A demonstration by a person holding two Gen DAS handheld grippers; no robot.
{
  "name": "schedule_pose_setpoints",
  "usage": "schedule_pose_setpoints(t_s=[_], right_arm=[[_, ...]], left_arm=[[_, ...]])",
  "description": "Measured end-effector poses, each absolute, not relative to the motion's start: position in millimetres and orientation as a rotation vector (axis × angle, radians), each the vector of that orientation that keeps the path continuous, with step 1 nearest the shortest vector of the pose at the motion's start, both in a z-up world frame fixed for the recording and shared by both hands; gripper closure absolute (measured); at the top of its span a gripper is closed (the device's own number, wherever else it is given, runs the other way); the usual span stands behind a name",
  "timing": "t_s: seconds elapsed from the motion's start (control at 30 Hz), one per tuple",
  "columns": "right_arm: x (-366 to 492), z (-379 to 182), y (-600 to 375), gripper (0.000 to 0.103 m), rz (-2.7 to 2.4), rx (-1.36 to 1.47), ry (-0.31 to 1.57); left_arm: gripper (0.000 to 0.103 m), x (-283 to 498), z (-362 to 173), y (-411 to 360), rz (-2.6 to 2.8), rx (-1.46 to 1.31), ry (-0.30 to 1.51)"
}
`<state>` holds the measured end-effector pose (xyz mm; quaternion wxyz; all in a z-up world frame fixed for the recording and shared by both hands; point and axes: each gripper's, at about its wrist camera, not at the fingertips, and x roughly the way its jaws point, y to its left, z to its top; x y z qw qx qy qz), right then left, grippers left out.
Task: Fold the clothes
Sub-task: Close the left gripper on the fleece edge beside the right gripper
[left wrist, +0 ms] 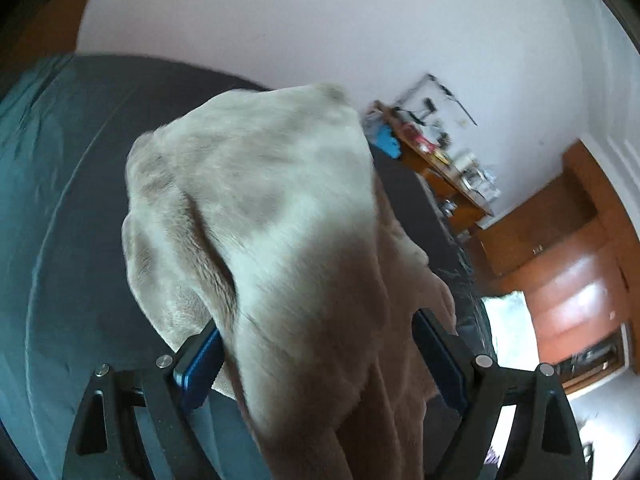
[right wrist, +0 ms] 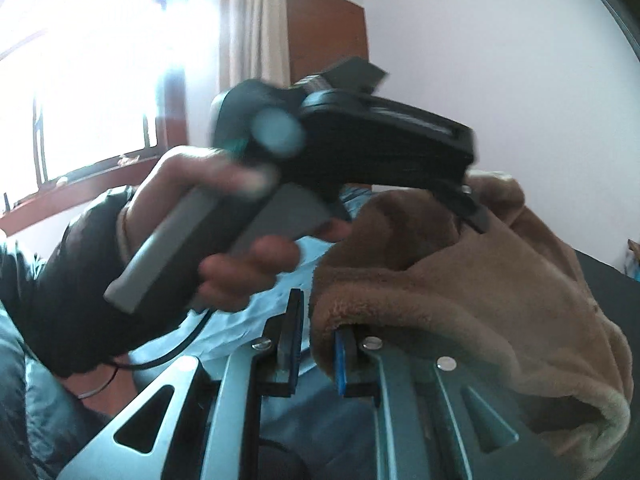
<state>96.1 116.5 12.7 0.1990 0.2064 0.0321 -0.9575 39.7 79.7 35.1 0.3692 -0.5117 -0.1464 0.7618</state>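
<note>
A beige-brown fleece garment [left wrist: 260,208] hangs in the air above a dark grey bed [left wrist: 80,208]. It drapes through my left gripper [left wrist: 316,322], whose blue pads [left wrist: 200,364] stand wide apart, so that gripper is open. In the right wrist view the same fleece [right wrist: 460,300] lies over the right finger of my right gripper [right wrist: 320,316]. Those fingers are nearly together with the fleece's thick hem between them. A hand [right wrist: 240,256] in a dark sleeve holds the left gripper's black body [right wrist: 360,140], and its fingertips are buried in the fleece.
A teal blanket [left wrist: 24,152] lies at the bed's left side. Beyond the bed stand a cluttered wooden desk [left wrist: 440,160] and wooden cabinets [left wrist: 560,248] against a white wall. A bright window [right wrist: 80,60] with a curtain [right wrist: 244,20] is behind the person.
</note>
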Motion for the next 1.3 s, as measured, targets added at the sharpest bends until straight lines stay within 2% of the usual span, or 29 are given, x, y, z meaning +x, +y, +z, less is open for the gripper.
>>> schedule_pose_setpoints(t_s=[0.17,0.3,0.33,0.37,0.4,0.43,0.53,0.7,0.83,0.87,0.9,0.93,0.97,1.0,1.03,1.3], right_arm=[[101,3,116,0.086,-2.662,0.593,0.081],[102,3,118,0.086,-2.669,0.583,0.082],[101,2,119,0.086,-2.671,0.584,0.081],[99,0,120,0.086,-2.672,0.588,0.079],[103,0,119,0.086,-2.674,0.590,0.076],[121,5,112,0.086,-2.676,0.589,0.075],[127,8,113,0.086,-2.692,0.600,0.070],[138,17,118,0.086,-2.734,0.622,0.048],[143,14,129,0.085,-2.773,0.638,0.016],[144,11,133,0.078,-2.784,0.643,0.001],[143,11,137,0.061,-2.796,0.651,-0.022],[142,10,141,0.051,-2.807,0.657,-0.046],[143,9,146,0.033,-2.815,0.656,-0.074],[144,8,152,0.028,-2.824,0.649,-0.104],[145,8,155,0.026,-2.828,0.643,-0.125],[144,-1,171,0.026,-2.839,0.705,-0.176]], left_arm=[[0.012,35,27,63,1.970,-1.348,-0.481],[0.013,51,38,62,2.090,-1.255,-0.314],[0.021,57,40,62,2.104,-1.230,-0.273],[0.043,62,41,64,2.117,-1.209,-0.229],[0.054,66,40,66,2.127,-1.199,-0.193],[0.071,69,38,68,2.134,-1.197,-0.171],[0.080,73,34,66,2.172,-1.181,-0.151],[0.084,82,47,46,2.309,-1.043,-0.139],[0.084,84,58,8,2.382,-0.944,-0.237],[0.084,83,60,-5,2.389,-0.930,-0.277],[0.084,80,59,-16,2.390,-0.925,-0.315],[0.084,77,57,-26,2.388,-0.924,-0.351],[0.084,72,55,-31,2.377,-0.935,-0.398],[0.084,67,53,-34,2.363,-0.951,-0.449],[0.084,65,47,-38,2.354,-0.974,-0.462],[0.084,59,-3,-74,2.300,-1.175,-0.445]])
